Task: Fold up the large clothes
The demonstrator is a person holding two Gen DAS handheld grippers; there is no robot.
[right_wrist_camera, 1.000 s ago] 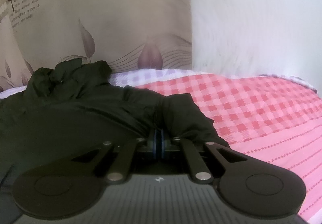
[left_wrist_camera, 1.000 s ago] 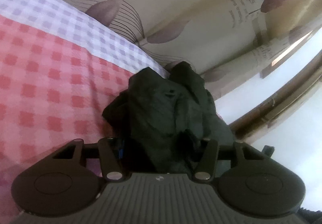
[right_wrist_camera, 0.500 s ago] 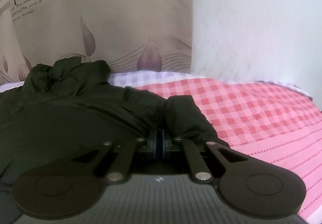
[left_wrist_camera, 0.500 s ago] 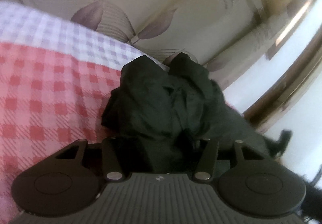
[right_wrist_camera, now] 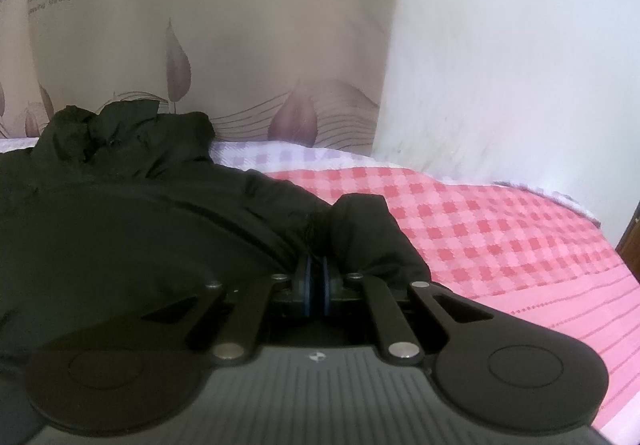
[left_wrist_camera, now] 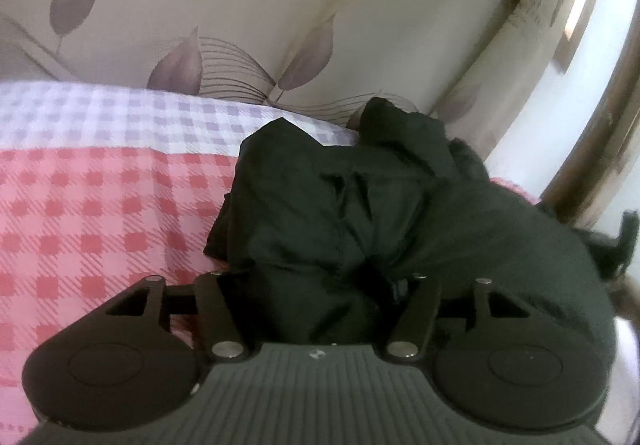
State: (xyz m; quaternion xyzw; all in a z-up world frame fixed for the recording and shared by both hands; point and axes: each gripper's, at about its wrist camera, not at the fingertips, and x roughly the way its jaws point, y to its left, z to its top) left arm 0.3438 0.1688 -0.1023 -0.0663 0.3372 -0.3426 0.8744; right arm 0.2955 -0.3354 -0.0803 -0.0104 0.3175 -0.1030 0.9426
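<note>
A large black jacket (left_wrist_camera: 360,205) lies crumpled on a bed with a pink checked sheet (left_wrist_camera: 100,213). In the left wrist view my left gripper (left_wrist_camera: 316,285) has its linkage spread wide; jacket fabric fills the gap and hides the fingertips. In the right wrist view the jacket (right_wrist_camera: 140,213) spreads to the left and my right gripper (right_wrist_camera: 315,281) is shut, its blue-edged pads pressed together on a fold of the jacket, with a bunched part just right of the pads.
The bed meets a beige wall with leaf patterns (left_wrist_camera: 200,25) close behind the jacket. A window frame (left_wrist_camera: 592,105) stands at the right in the left wrist view. A white wall (right_wrist_camera: 500,65) and more pink sheet (right_wrist_camera: 500,237) lie right of my right gripper.
My left gripper has swung and rolled, so the bed now looks level and the jacket sits more centred. The right view has shifted a little; its grip is unchanged.
</note>
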